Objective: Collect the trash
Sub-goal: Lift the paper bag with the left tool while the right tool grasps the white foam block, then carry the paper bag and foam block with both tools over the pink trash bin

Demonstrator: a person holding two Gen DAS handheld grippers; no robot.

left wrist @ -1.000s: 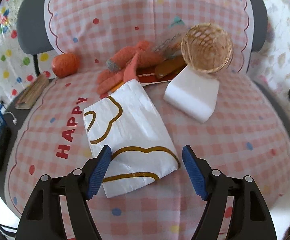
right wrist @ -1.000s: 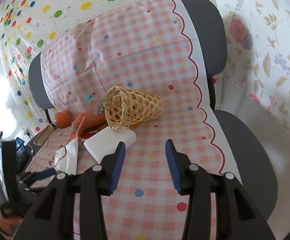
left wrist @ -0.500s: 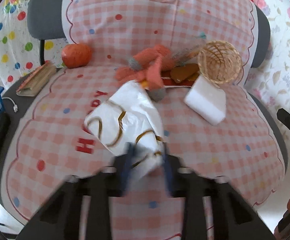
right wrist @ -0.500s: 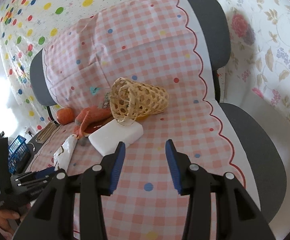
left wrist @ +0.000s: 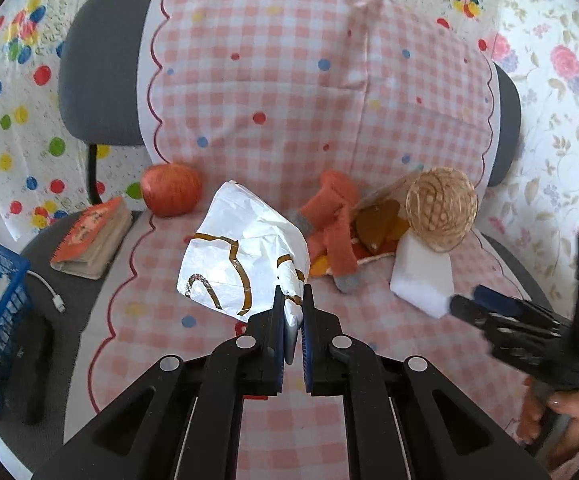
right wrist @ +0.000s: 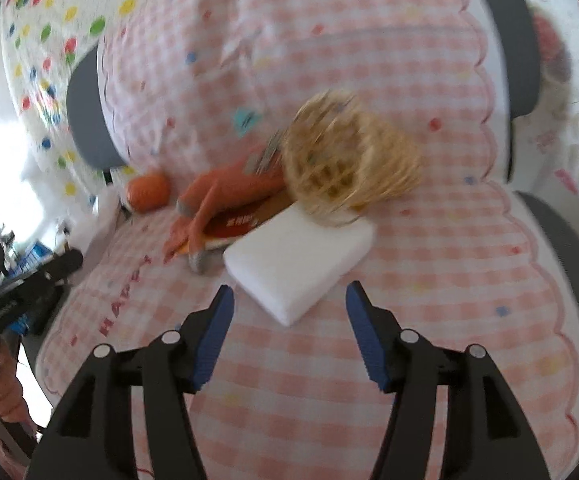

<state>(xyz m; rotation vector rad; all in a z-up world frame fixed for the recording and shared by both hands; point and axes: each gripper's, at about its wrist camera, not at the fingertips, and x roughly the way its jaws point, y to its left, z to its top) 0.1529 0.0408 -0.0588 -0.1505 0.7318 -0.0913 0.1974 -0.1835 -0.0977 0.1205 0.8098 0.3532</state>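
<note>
The left gripper [left wrist: 292, 320] was pinching, jaws closing, a corner of the crinkled white foil bag with gold lines [left wrist: 237, 256], lifted above the pink checked cloth [left wrist: 369, 336]; it looked light, thin and slippery, best taken at a bunched edge; the right gripper [right wrist: 289, 320] stood empty, jaws opening, before the white foam block [right wrist: 297, 264], likely light and soft; beyond lay the tipped woven wicker basket [right wrist: 341, 176], its contents unclear.

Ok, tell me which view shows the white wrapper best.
Left wrist view: the white wrapper sits centred and sharp, pinched in the left hand-held gripper. In the right wrist view, blurred, I cannot make it out.
</note>
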